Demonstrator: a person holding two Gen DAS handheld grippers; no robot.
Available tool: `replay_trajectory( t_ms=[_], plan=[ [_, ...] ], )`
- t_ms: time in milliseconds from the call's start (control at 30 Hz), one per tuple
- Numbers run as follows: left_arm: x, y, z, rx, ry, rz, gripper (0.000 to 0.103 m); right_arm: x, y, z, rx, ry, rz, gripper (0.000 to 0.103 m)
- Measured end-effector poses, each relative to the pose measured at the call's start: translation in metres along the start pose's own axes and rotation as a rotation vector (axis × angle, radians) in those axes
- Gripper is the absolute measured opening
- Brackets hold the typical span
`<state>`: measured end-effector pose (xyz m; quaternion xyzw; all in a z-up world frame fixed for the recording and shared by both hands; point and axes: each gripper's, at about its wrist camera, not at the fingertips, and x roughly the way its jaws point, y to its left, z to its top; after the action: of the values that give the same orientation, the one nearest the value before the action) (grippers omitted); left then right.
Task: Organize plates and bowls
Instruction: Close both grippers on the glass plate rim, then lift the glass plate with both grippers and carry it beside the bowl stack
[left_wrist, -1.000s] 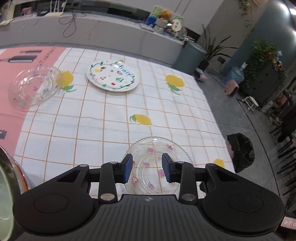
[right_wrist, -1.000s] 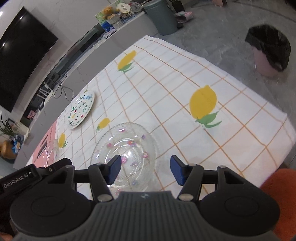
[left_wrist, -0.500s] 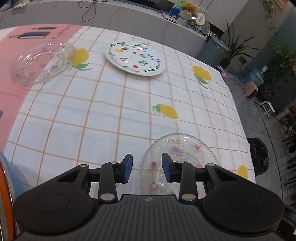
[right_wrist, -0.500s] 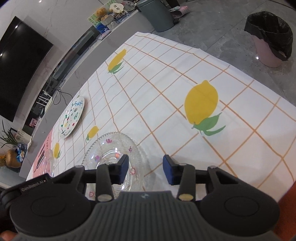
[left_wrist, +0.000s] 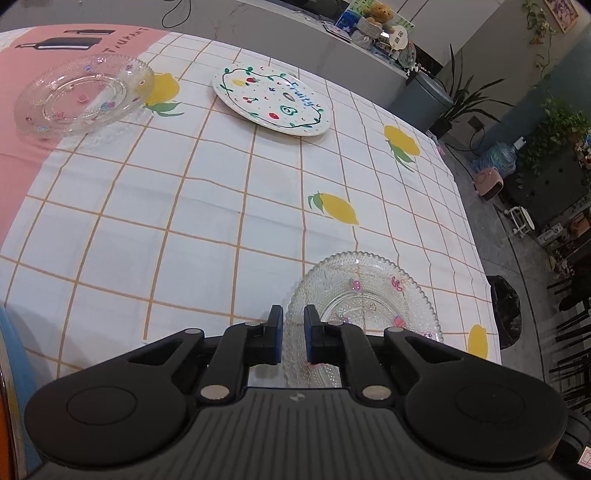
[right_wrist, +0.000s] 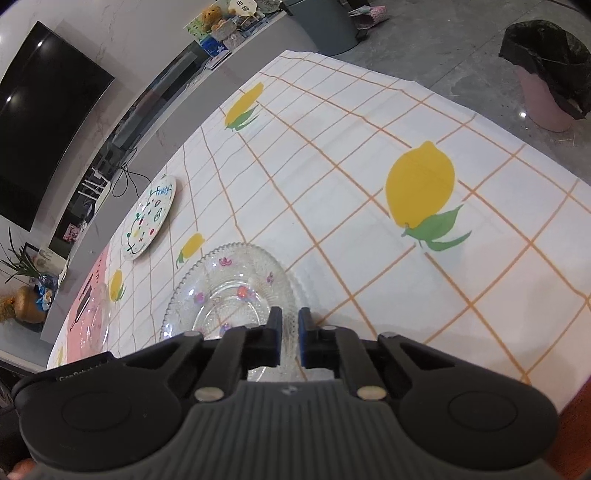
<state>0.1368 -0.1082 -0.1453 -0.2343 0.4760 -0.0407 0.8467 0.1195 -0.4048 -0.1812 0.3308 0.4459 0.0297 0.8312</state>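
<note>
A clear glass plate with small flower prints (left_wrist: 364, 295) lies near the table's front edge; it also shows in the right wrist view (right_wrist: 229, 291). My left gripper (left_wrist: 293, 330) has closed on its left rim. My right gripper (right_wrist: 290, 334) has closed on its right rim. A second clear glass plate (left_wrist: 81, 98) sits at the far left on the pink cloth. A white plate with fruit drawings (left_wrist: 269, 99) lies at the back of the table and shows in the right wrist view (right_wrist: 149, 218).
The table carries a white checked cloth with lemon prints (left_wrist: 207, 206). A black-lined pink bin (right_wrist: 546, 74) stands on the floor past the table's right edge. A grey counter (left_wrist: 295, 33) runs behind the table.
Both grippers have closed from open onto opposite rims of the near glass plate. The left gripper moved left to the rim; the right moved in toward the plate.
</note>
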Motion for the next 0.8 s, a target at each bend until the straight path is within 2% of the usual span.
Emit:
replay_trajectory(
  t_ms=[233,533,800],
  plan=[
    [-0.01,0.001,-0.001,-0.012,-0.009,-0.009,0.008,-0.007,0.005,-0.001,-0.016,-0.008,-0.01,0.006],
    [-0.041,0.015,-0.012,-0.038,-0.018,-0.003,0.008,-0.022,0.014,-0.012,-0.023,0.015,0.038,0.006],
    [-0.074,0.023,-0.025,-0.021,-0.075,-0.005,0.008,-0.035,0.029,-0.026,-0.073,0.019,0.066,0.005]
  ],
)
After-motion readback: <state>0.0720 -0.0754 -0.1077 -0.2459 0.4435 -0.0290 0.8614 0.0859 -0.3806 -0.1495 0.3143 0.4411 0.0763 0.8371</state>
